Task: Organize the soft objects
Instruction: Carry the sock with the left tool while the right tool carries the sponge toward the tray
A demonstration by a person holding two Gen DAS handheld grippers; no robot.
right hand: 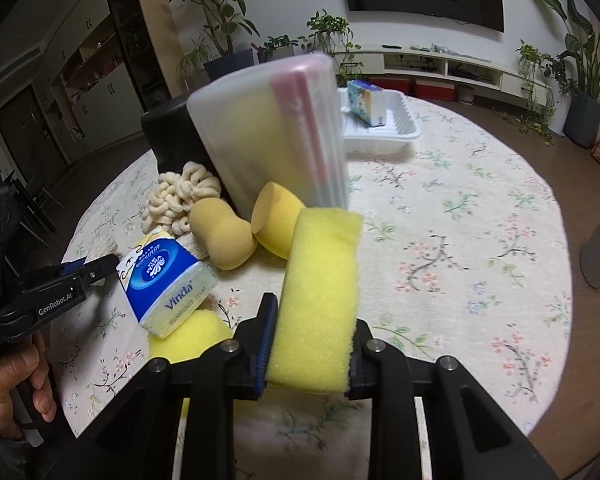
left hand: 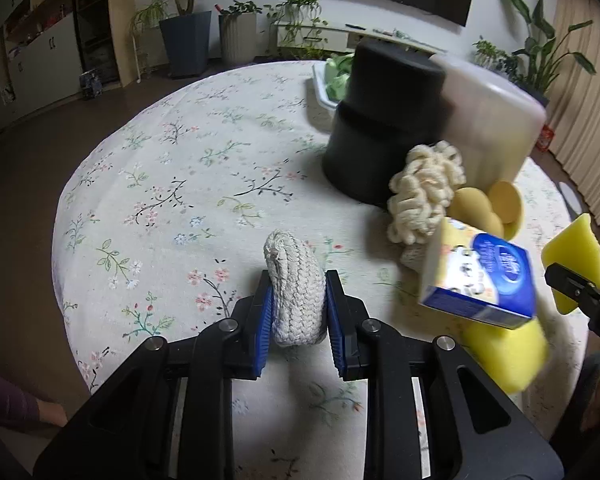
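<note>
While we look along the left gripper (left hand: 298, 300), its blue pads (left hand: 264, 320) are pressed against a white knitted pad (left hand: 297, 292), pinching it upright above the floral tablecloth (left hand: 180, 168). Ahead and to the right we see a black cylinder (left hand: 380, 120) with a translucent case (left hand: 496, 120) leaning against it, a cream chenille puff (left hand: 424, 188), tan makeup sponges (left hand: 488, 208), a blue tissue pack (left hand: 480, 276) tilted on a yellow sponge on the table (left hand: 508, 352), and a white tray (left hand: 324, 92) further back.

From the right wrist view, we find the right gripper (right hand: 310, 344) clamped on a yellow sponge block (right hand: 320, 300), which stands upright between its fingers. Beyond it lie the makeup sponges (right hand: 224, 236), the tissue pack (right hand: 168, 284) and the translucent case (right hand: 268, 136); the left gripper (right hand: 80, 272) sits at the left edge.
</note>
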